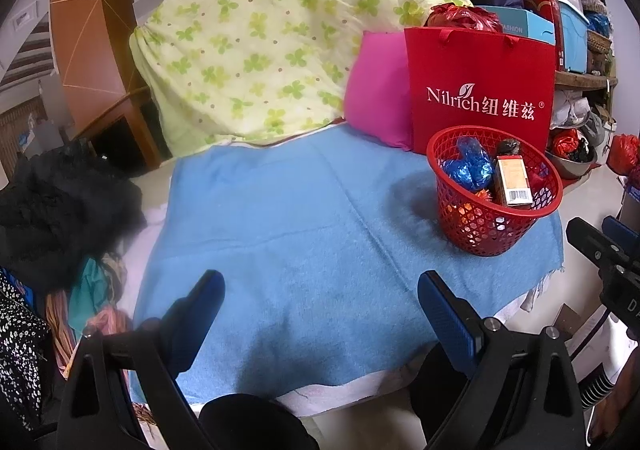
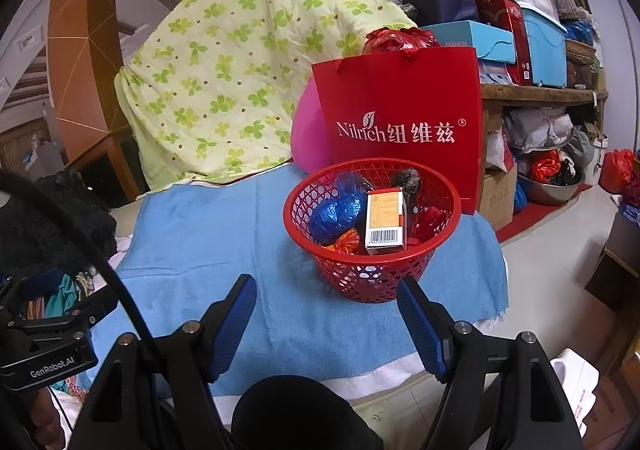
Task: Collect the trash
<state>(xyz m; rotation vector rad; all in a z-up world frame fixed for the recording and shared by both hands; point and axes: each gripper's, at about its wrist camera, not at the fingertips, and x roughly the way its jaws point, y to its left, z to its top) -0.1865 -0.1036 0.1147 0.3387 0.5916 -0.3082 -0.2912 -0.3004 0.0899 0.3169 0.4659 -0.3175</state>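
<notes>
A red mesh basket (image 1: 476,228) (image 2: 362,282) stands on the right part of a blue towel (image 1: 288,234) (image 2: 200,234). Inside it lie a crumpled blue bag (image 1: 470,165) (image 2: 336,215), a small carton with a barcode (image 1: 512,179) (image 2: 384,219), an orange wrapper (image 2: 346,242) and dark scraps. My left gripper (image 1: 320,294) is open over the bare towel, left of and nearer than the basket. My right gripper (image 2: 326,298) is open just in front of the basket, nothing between its fingers. Its body also shows at the left wrist view's right edge.
A red paper bag (image 1: 480,89) (image 2: 400,121) and a pink cushion (image 1: 376,89) stand right behind the basket. A green clover sheet (image 1: 248,33) rises at the back. Dark clothes (image 1: 60,209) lie left. Shelves of boxes and floor clutter (image 2: 540,89) fill the right.
</notes>
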